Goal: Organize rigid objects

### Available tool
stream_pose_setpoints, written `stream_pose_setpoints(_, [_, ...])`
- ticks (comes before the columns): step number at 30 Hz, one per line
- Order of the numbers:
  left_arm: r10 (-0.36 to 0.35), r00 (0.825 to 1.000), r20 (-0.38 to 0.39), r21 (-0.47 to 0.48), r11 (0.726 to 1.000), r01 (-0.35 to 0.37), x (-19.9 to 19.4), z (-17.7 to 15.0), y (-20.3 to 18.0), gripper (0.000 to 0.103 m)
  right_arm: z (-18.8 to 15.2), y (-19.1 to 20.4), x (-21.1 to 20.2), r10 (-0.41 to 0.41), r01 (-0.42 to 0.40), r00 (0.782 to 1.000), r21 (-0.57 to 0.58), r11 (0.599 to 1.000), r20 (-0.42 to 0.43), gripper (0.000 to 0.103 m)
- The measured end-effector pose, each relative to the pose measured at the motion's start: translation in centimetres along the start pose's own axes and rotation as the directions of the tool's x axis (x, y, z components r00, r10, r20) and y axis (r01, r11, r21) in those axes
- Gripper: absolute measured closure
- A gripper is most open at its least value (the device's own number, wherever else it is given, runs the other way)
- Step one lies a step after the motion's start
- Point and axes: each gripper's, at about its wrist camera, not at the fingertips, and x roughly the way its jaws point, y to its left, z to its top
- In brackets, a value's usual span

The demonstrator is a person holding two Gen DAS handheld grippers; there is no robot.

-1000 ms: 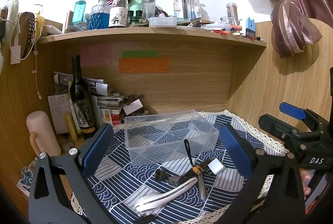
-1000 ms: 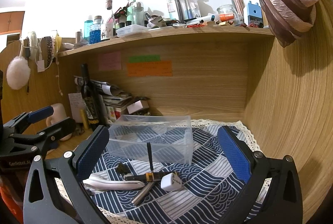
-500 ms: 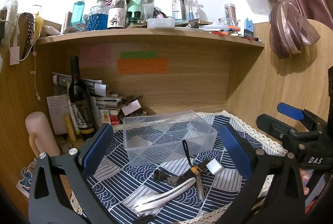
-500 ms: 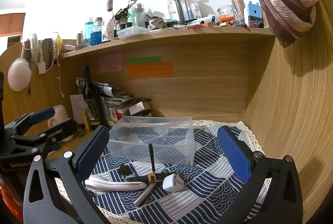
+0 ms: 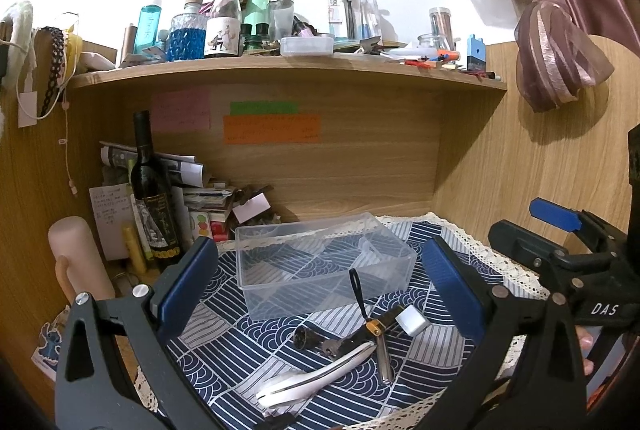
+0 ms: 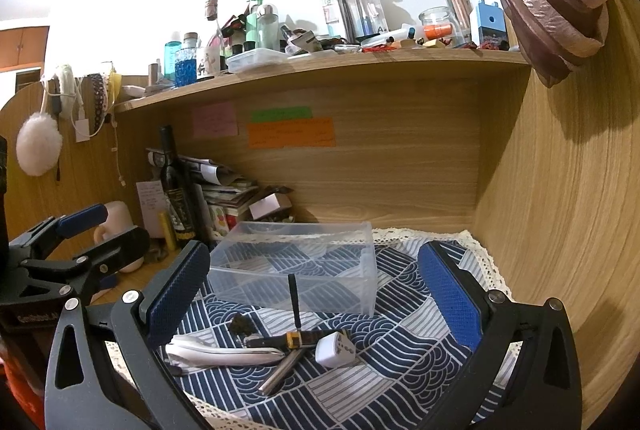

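Small rigid objects (image 6: 280, 346) lie tangled just in front of the clear box (image 6: 296, 266) on the desk; both grippers, left gripper (image 5: 320, 290) and right gripper (image 6: 312, 294), hover spread and empty; gripping one piece risks dragging its overlapping neighbours.

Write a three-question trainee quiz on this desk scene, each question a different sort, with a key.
1. True or false: the clear plastic box already holds the white cube-shaped plug adapter.
2. Multiple choice: the slim silver metal rod lies A) inside the box, B) on the blue wave-patterned cloth, C) on the top shelf.
3. Fill in: both the left gripper and the right gripper have their fingers ____.

Key: 1 false, the adapter lies on the cloth in front of the box; 2 B; 3 open, holding nothing.
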Motion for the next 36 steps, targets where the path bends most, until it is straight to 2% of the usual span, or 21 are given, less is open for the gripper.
stream_pose_setpoints(15, [-0.024,0.999,-0.033,-0.024,0.999,0.023,1.6,-0.7,1.0,0.000,-0.5,-0.5,1.1,0.035,-0.035,0.999,0.010,0.999,-0.015,0.000])
stream_pose_setpoints(16, [-0.021,0.999,-0.041,-0.034,0.999,0.020,1.8,-0.7,1.3,0.002,-0.5,-0.6,1.3,0.036,-0.036,0.999,0.012,0.999,-0.018,0.000])
stream_pose_setpoints(18, [-0.011,0.998,-0.069,-0.057,0.998,0.007,2.4,-0.9,2.2,0.013,-0.8,-1.0,1.8,0.041,-0.040,0.999,0.019,0.999,-0.035,0.003])
stream_pose_setpoints(20, [0.009,0.994,-0.108,-0.079,0.997,-0.017,3.2,-1.3,3.4,0.018,-1.2,-1.5,2.5,0.043,-0.041,0.997,0.030,0.999,-0.063,0.012])
stream_pose_setpoints(24, [0.043,0.981,-0.191,-0.102,0.993,-0.064,4.7,-3.2,5.2,0.020,-2.4,-2.5,4.0,0.050,-0.045,0.990,0.043,0.998,-0.134,0.023])
stream_pose_setpoints(29, [0.086,0.950,-0.299,-0.105,0.987,-0.122,6.4,-6.5,6.3,0.022,-4.4,-2.9,5.8,0.049,-0.042,0.974,0.038,0.998,-0.220,0.027])
stream_pose_setpoints(36, [0.070,0.903,-0.424,-0.144,0.979,-0.143,8.2,-10.3,5.8,0.022,-6.9,-3.7,8.1,0.045,-0.034,0.946,0.039,0.999,-0.322,0.030])
